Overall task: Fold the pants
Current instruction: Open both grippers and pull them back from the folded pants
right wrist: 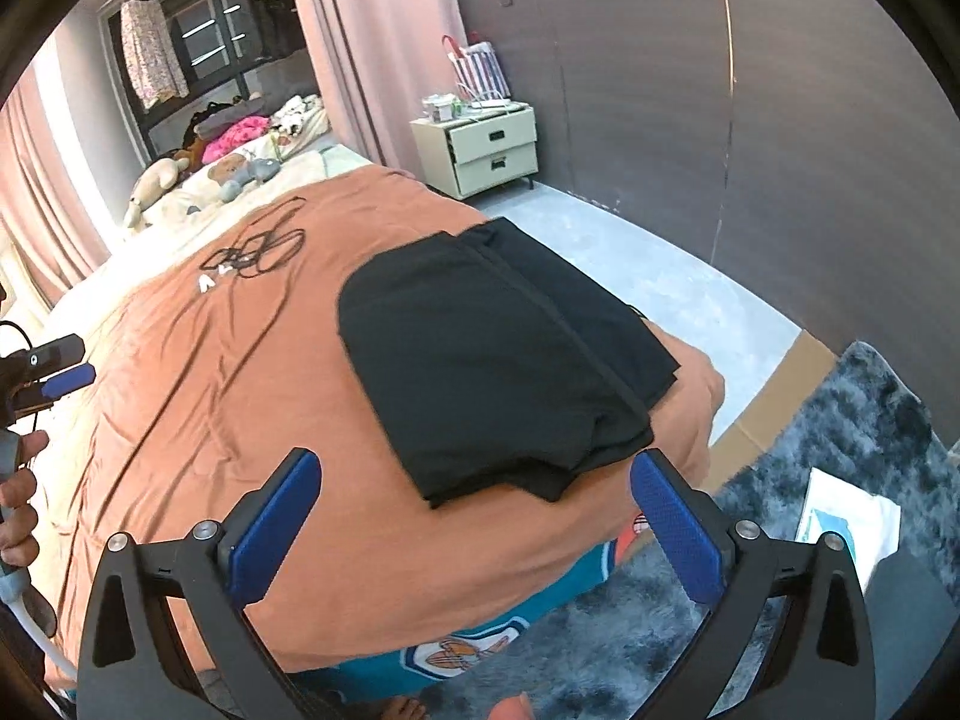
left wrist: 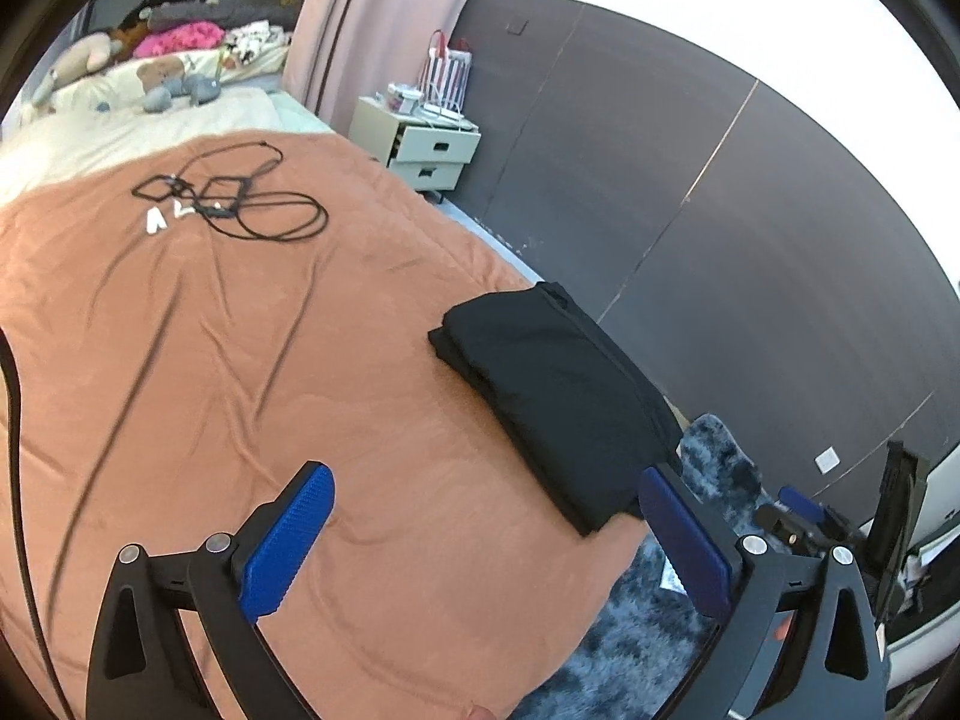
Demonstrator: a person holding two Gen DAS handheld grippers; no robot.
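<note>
The black pants lie folded into a compact, layered rectangle on the orange blanket, close to the bed's corner on the side facing the dark wall panels. One short end of the stack reaches almost to the blanket's edge, above the shaggy grey-blue rug on the floor.

The left gripper hovers over the blanket with its blue pads spread wide, nothing between them; the pants sit ahead and toward its right finger, apart from both. The right gripper is likewise spread wide and empty, its fingers flanking the near end of the folded stack without touching it. At the left edge of the right wrist view the person's left hand grips the other tool's handle.

Farther up the bed, a tangle of black cable and small white pieces rest on the blanket, well apart from the pants. Stuffed toys and a bright pink bundle crowd the head of the bed. A cream nightstand with two shut drawers stands by the pink curtain; its top carries a striped bag and small clutter, too small to identify. A flat paper packet lies on the rug
</note>
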